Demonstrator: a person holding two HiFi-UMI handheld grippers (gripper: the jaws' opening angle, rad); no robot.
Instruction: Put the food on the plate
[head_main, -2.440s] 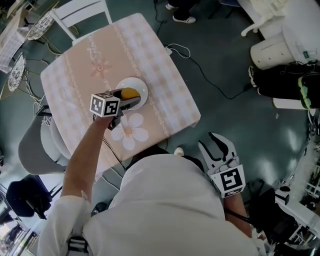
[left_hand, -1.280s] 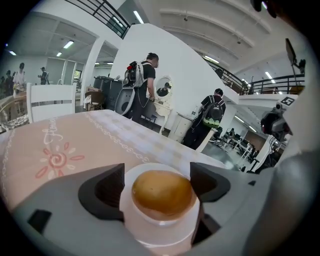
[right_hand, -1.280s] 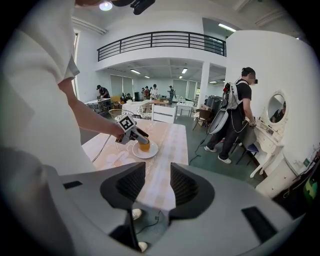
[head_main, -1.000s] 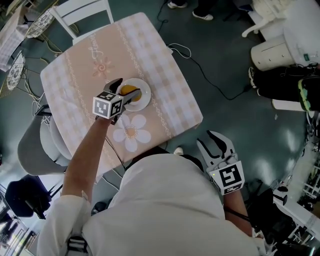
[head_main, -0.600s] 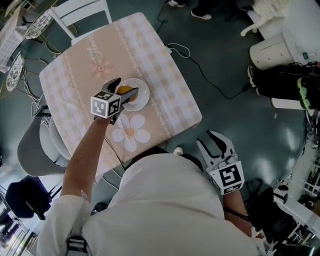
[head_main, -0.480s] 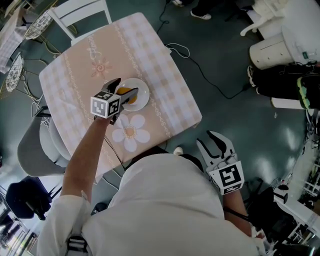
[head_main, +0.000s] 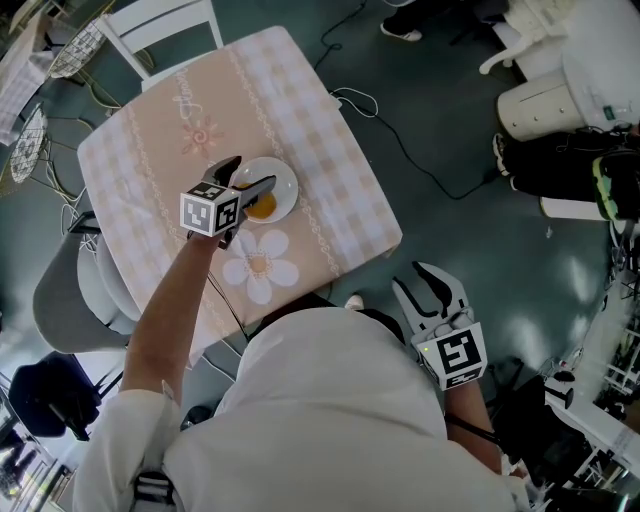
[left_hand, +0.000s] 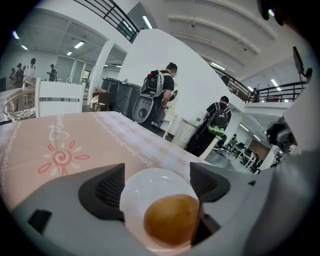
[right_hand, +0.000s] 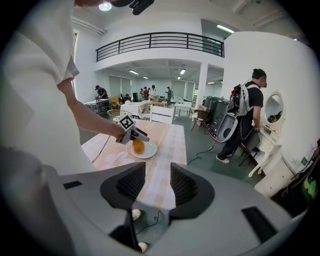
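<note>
Pink-and-white checked cloth covers the counter, which stands on a dark floor with a white chair at its far edge; a black cable trails over the floor beside it; a white plate sits near the middle of the cloth, just beyond a printed white flower; the food, a round golden-brown piece, lies on the plate toward its near rim; the left tongs hang over the plate with jaws spread wide; in the left gripper view the food sits between them, close against the right-hand jaw and clear of the other; whether that jaw touches it I cannot tell; the right tongs are low off the counter's near corner, well apart from the plate, above the floor; their jaws stand a narrow gap apart with nothing between them; beyond the counter, two people with backpacks stand by a white wall.
</note>
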